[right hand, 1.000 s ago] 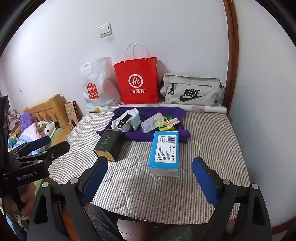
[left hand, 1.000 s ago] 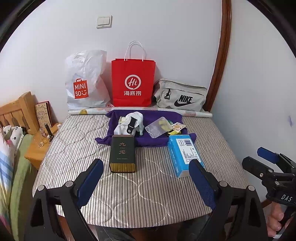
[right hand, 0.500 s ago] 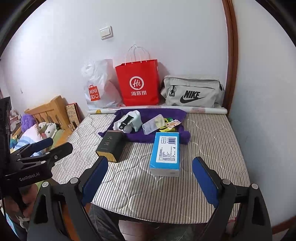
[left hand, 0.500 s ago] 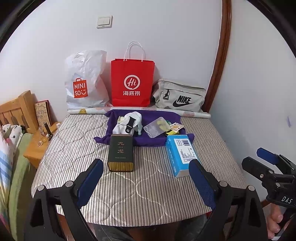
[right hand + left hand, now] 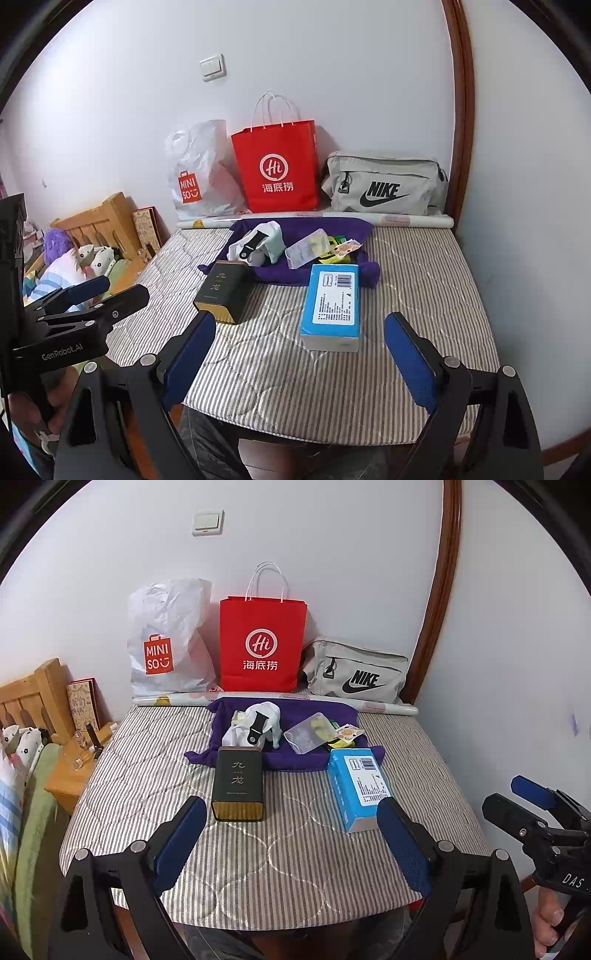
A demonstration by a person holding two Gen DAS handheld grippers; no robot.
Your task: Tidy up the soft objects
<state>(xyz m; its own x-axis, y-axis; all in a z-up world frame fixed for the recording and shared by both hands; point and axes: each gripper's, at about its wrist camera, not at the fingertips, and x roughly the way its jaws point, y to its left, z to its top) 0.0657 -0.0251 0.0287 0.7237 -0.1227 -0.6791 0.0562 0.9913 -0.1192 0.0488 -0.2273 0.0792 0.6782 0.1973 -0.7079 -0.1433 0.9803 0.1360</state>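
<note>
Both my claws have drifted slightly since a second ago, nothing else moved. My left gripper [image 5: 288, 843] gapes empty at lower frame; the purple cloth [image 5: 291, 755] lies mid-frame beyond the dark tin [image 5: 239, 782] and blue box [image 5: 357, 786]; my right gripper [image 5: 299, 363] gapes empty too.

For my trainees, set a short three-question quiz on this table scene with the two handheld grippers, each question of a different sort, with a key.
1. True or false: the left gripper is shut on the dark green rectangular tin.
2. Multiple choice: what does the crumpled white cloth lie on? A) the red paper bag B) the purple cloth C) the light blue cardboard box
3. Fill in: the grey fabric bag by the wall bears the word ____.

Key: 1 false, both the left gripper and the right gripper are open and empty; 2 B; 3 NIKE.
</note>
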